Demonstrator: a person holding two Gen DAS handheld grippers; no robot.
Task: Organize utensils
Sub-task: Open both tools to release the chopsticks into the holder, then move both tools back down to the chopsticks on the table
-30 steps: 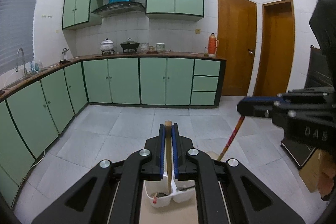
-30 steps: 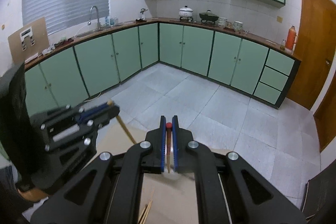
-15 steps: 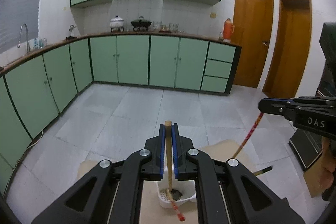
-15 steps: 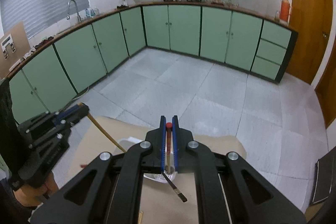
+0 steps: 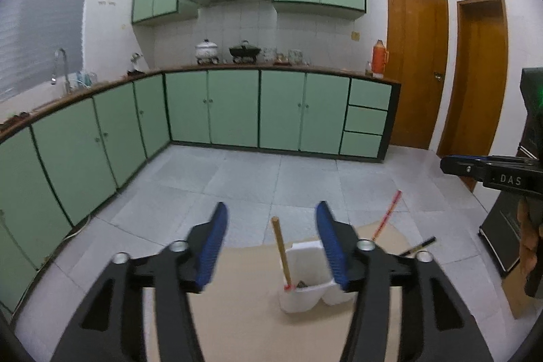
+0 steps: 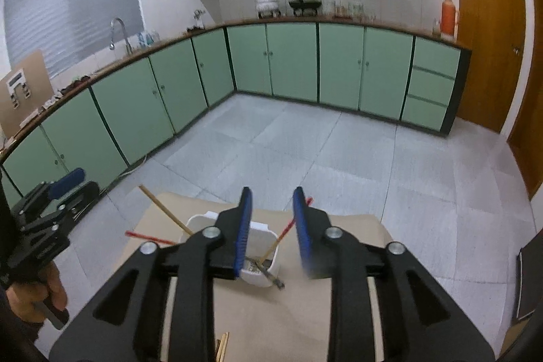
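A white utensil holder (image 5: 307,273) (image 6: 259,238) stands on a brown table (image 5: 244,321) (image 6: 268,314). A tan chopstick (image 5: 281,251) (image 6: 165,210) leans in it. A red-tipped chopstick (image 5: 387,219) (image 6: 288,228) leans in it the other way. My left gripper (image 5: 271,243) is open and empty, just above and behind the holder. My right gripper (image 6: 271,226) is open and empty above the holder. Each gripper also shows at the edge of the other view, the right (image 5: 488,173) and the left (image 6: 51,209).
A dark chopstick (image 5: 417,245) and a red one (image 6: 149,238) stick out beside the holder. More wooden sticks (image 6: 222,346) lie at the near table edge. Green cabinets (image 5: 237,111) line the far walls across a tiled floor.
Both grippers have opened and let go of their chopsticks, which now stand leaning in the white holder. Both grippers have drawn back slightly.
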